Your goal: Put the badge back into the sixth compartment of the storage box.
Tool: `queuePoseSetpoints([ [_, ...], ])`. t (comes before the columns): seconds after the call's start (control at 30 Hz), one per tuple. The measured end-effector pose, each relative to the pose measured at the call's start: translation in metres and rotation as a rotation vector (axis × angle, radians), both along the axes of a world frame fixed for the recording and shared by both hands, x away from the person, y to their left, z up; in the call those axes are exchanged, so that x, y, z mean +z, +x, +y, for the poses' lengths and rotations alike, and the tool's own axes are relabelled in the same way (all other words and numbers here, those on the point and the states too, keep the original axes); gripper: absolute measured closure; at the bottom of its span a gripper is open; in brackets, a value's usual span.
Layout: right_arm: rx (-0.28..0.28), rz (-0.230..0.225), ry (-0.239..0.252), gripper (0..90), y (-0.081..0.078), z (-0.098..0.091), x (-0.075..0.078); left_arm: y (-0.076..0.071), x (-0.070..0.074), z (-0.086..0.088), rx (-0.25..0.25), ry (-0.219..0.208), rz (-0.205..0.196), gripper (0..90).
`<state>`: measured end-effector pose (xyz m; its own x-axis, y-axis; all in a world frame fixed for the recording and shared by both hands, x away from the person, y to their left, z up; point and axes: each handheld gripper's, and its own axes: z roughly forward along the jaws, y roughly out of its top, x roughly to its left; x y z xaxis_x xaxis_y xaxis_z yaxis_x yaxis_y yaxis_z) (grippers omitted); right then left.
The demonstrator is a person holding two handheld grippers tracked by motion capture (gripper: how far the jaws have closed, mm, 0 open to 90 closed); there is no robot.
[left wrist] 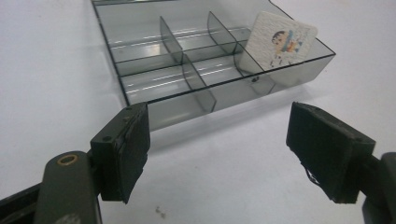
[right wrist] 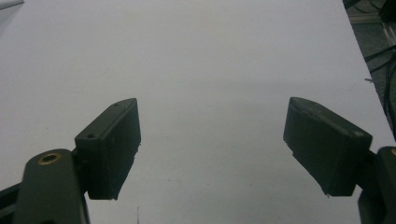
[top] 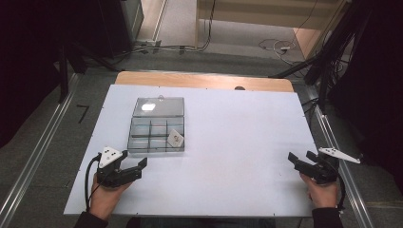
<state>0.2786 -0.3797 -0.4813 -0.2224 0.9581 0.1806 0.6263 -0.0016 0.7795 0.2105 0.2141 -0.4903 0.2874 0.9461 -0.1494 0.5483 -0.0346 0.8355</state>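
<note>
While both hands are resting near the person's edge of the white table [top: 228, 142], the work looks to be at its approach stage: the left gripper [top: 134, 167] is sitting just short of the clear compartment box [top: 156, 129], jaws spread wide and holding nothing, and pointing toward the box's near wall. A small picture card [left wrist: 279, 42] is leaning tilted in the box's near corner compartment, propped against the wall, with the box lid lying open behind it. The right gripper [top: 299, 160] is waiting well apart at the table's right side, its jaws likewise gaping and empty over bare surface. Judging from this, the next move is calling for the left gripper to be advancing over the near wall and lining its pads on either face of the card.
</note>
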Motion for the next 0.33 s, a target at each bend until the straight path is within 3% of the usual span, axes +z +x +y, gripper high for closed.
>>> queuePoseSetpoints([
  [0.2,-0.024,0.005,-0.001,17.3,-0.004,-0.008,-0.002,-0.001,0.001,0.010,0.032,-0.002,0.003,22.0],
  [0.33,-0.036,0.007,0.006,17.3,-0.006,-0.011,-0.003,0.001,0.006,0.010,0.043,0.015,-0.026,22.0],
])
